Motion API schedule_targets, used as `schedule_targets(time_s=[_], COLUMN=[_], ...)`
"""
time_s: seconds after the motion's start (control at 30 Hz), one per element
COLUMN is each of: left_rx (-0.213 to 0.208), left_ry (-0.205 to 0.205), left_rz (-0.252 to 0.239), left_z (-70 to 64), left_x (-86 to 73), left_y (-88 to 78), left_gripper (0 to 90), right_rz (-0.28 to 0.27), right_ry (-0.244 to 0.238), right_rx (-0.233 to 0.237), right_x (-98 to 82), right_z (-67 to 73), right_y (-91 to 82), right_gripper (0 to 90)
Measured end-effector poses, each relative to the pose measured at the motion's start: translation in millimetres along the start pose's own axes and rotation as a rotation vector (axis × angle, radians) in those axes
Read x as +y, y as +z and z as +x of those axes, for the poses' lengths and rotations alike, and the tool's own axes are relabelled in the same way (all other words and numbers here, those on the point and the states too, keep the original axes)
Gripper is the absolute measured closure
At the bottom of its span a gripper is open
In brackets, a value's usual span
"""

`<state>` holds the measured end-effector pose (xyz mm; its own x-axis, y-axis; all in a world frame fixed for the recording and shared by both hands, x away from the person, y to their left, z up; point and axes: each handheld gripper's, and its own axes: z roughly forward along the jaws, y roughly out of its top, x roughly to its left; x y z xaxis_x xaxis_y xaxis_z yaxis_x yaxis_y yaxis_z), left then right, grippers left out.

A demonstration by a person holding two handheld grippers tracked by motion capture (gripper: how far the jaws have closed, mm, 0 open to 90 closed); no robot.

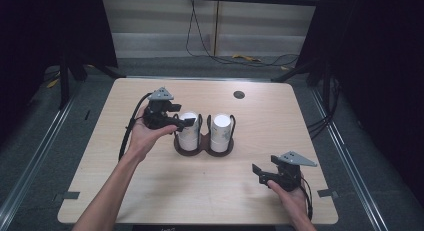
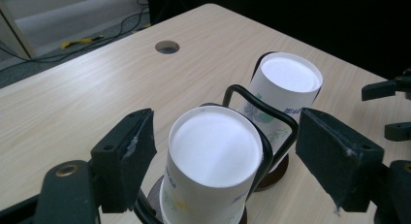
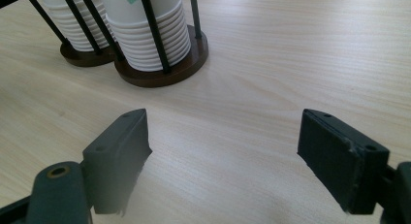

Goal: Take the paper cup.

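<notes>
Cups in a 2-well rack, with our left gripper [image 2: 220, 161] astride the nearer stack.

We see its jaws standing wide on either side of the upturned white paper cup stack [image 2: 213, 156], pads clear of the cup wall, nothing held; the stack sits in the left well of the dark wire-and-wood cup holder [image 1: 203, 146] at mid-table. We judge the top cup light, thin and easily crushed, so we would pinch gently near its stiff closed base. Our right gripper [image 3: 223, 161] rests open and empty, well apart.
</notes>
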<state>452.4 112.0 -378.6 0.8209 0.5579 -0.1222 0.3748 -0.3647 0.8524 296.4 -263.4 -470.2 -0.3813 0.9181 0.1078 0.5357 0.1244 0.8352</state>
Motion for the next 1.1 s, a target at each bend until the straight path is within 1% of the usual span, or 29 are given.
schedule_targets(time_s=[0.03,0.07,0.1,0.2,0.23,0.33,0.4,0.43,0.47,0.57,0.7,0.8,0.83,1.0,1.07,1.1], left_rx=[-0.002,-0.002,0.003,-0.008,0.003,0.01,0.011,0.014,0.017,0.02,0.022,0.017,0.011,0.012,0.015,0.015], left_ry=[0.005,0.005,0.011,0.013,0.025,0.024,0.031,0.043,0.051,0.037,0.033,0.03,0.023,0.03,0.037,0.037], left_rz=[0.01,0.01,0.022,0.033,0.052,0.064,0.058,0.061,0.067,0.08,0.097,0.101,0.093,0.108,0.131,0.131], left_z=[0.3,0.3,-0.3,-0.6,-0.8,0.3,0.0,-0.8,-1.4,0.2,3.6,4.5,5.6,5.5,6.3,6.3], left_x=[0.6,0.6,1.2,0.9,0.8,1.3,1.3,1.1,0.9,0.7,-0.5,-1.1,-1.8,-2.7,-3.2,-3.2], left_y=[1.8,1.8,5.2,8.2,11.7,14.8,15.7,16.4,17.6,22.4,25.5,26.5,26.2,28.5,29.8,29.8], left_gripper=[22.0,22.6,22.8,23.3,23.8,23.9,24.3,30.1,30.1,28.6,28.5,27.7,27.3,26.7,26.9,27.1], right_rz=[0.002,0.003,0.003,-0.002,-0.001,-0.002,-0.002,-0.003,-0.003,-0.003,-0.007,-0.006,-0.004,-0.004,-0.004,-0.004], right_ry=[-0.001,-0.003,-0.003,0.002,0.004,0.001,-0.002,0.001,0.001,-0.001,0.002,0.002,0.002,0.004,0.006,0.005], right_rx=[0.0,0.0,-0.001,-0.002,-0.001,-0.003,-0.003,-0.001,-0.001,-0.006,-0.003,-0.003,-0.001,0.003,0.004,0.0], right_x=[0.0,-0.1,0.0,0.2,0.2,0.2,0.2,0.4,0.4,0.5,0.5,0.5,0.5,0.5,0.5,0.5], right_z=[0.0,-0.2,-0.1,0.0,-0.3,-0.1,-0.1,-0.3,-0.3,-1.1,-0.9,-1.1,-1.1,-0.8,-0.8,-0.7], right_y=[0.0,0.2,0.1,-0.1,-0.2,-0.1,-0.2,-0.4,-0.4,-0.4,-1.3,-1.1,-1.0,-0.5,-0.5,-0.8], right_gripper=[18.6,18.6,18.7,18.7,18.7,18.7,18.7,18.7,18.7,18.8,18.8,18.8,18.8,18.8,18.8,18.8])
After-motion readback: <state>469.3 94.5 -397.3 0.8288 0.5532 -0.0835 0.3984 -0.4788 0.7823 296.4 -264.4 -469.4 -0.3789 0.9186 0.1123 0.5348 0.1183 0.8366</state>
